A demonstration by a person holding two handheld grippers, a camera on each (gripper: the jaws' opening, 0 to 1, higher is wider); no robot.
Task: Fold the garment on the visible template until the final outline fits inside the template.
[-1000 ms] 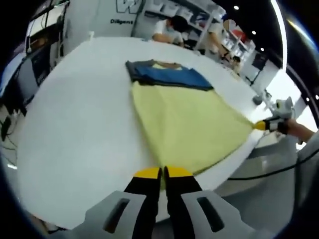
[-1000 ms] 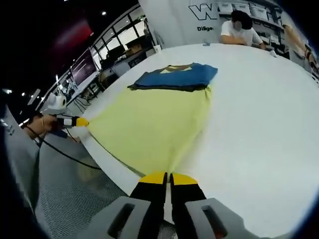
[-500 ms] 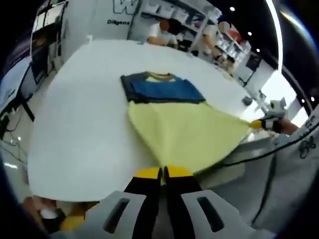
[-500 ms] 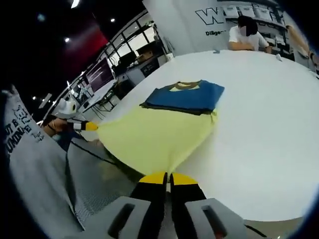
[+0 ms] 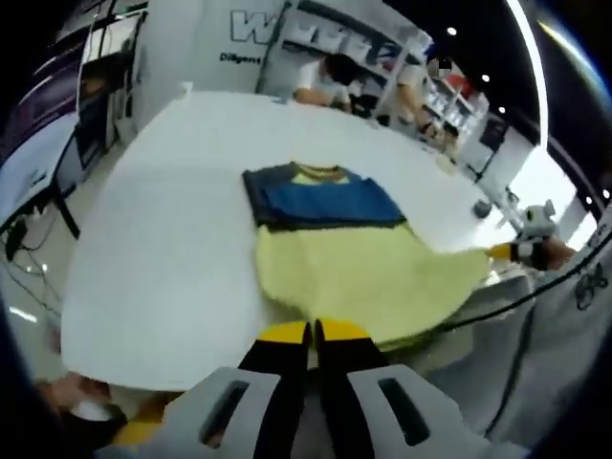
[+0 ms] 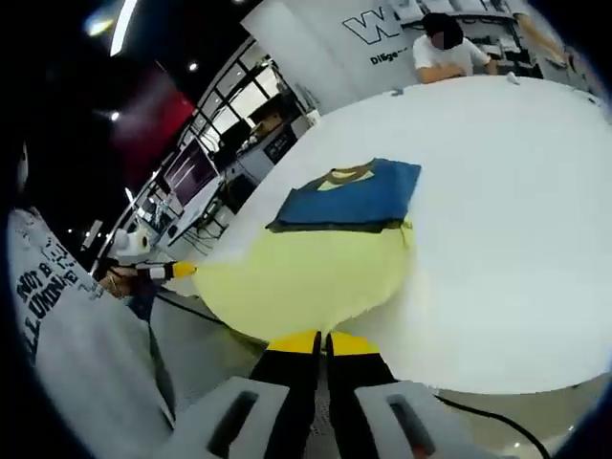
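Garment (image 5: 354, 268) at frame centre on white table (image 5: 163, 239): blue-and-yellow shirt, yellow lower half pulled toward near edge; left gripper (image 5: 315, 332) clamped narrow on one hem corner, right gripper (image 6: 322, 342) clamped narrow on other; versus a second ago yellow panel looks shorter and slacker, hem lifted off table edge; judged start of fold up over blue part (image 6: 354, 194); no template outline discernible.
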